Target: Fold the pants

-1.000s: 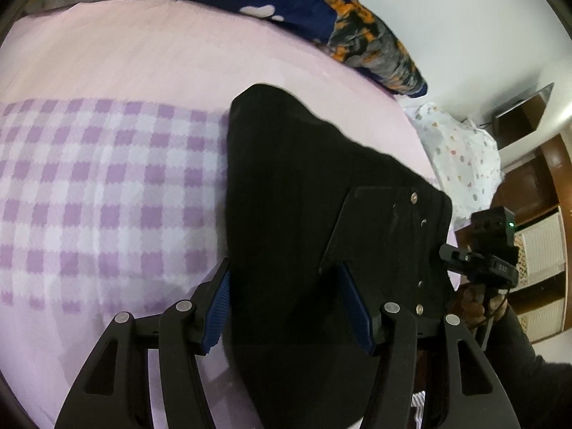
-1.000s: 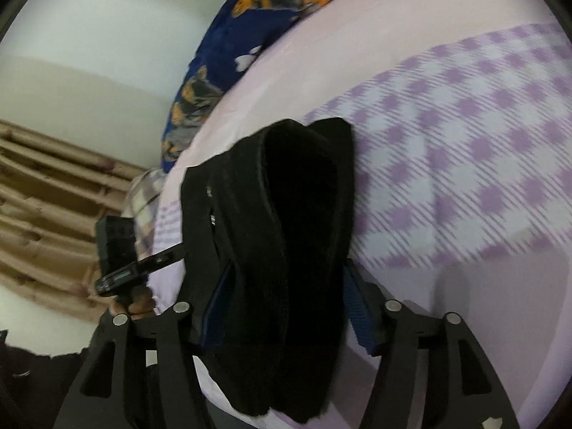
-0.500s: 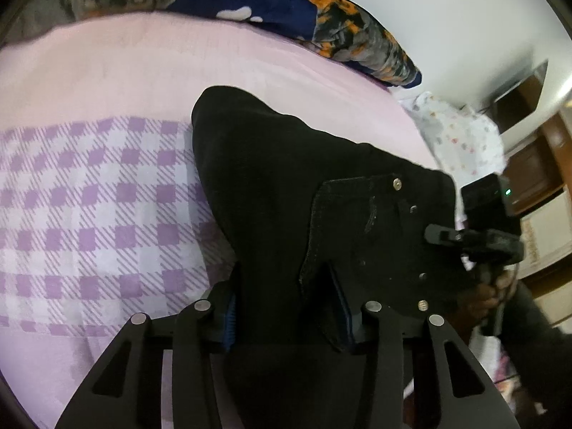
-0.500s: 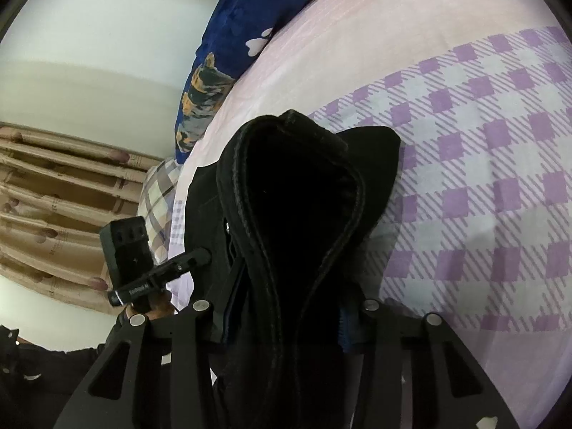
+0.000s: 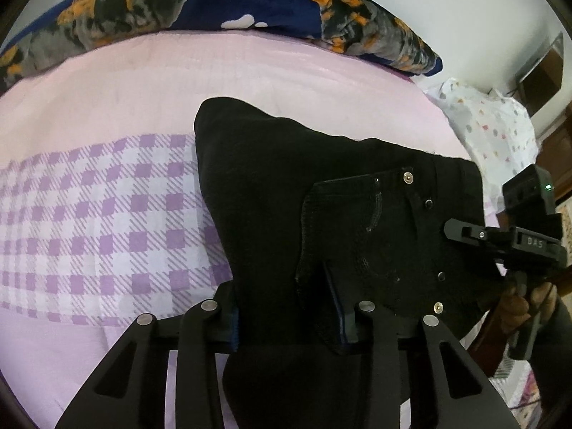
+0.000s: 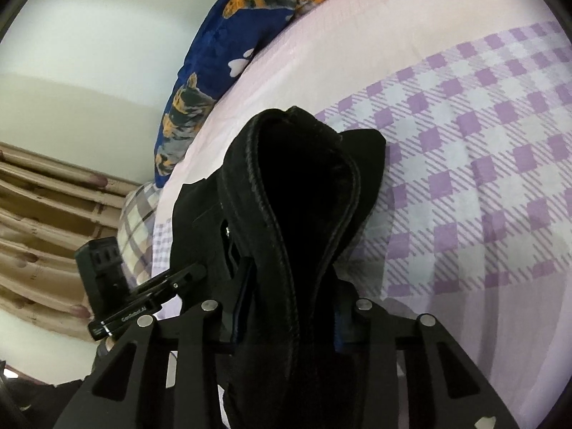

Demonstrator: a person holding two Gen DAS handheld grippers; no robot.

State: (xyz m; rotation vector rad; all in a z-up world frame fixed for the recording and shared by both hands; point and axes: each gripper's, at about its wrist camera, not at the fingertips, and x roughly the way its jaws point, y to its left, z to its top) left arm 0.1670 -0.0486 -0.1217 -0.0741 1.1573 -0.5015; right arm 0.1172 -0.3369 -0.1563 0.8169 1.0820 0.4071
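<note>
So both claws have just been closing, and each one has black fabric between its blue pads. The left claw [image 5: 289,316] is clamped on the near edge of the pants [image 5: 321,207], right by the pocket with the metal rivets. The right claw [image 6: 286,307] is pinched on a thick bunched bit with a heavy stitched hem or waistband looping up in front of it. From the left view you can see the other claw off to the right, past the far edge of the cloth, with a hand [image 5: 518,307] on its grip.

The bit that matters: the pants run away from both claws, long axis pointing toward the pillow [image 5: 250,10] end of the bed [image 5: 89,214], with the far end a rounded fold resting on the sheet. Each claw sits at its own side of the near edge, so neither is really nearer; any fold is probably going to go forward along that axis.

Material-wise it looks like heavy, stiff denim-type cloth, matte black, chunky seams. It holds its shape instead of draping. The bed under it is soft pink with a purple check band, slightly rumpled, so expect some drag.
</note>
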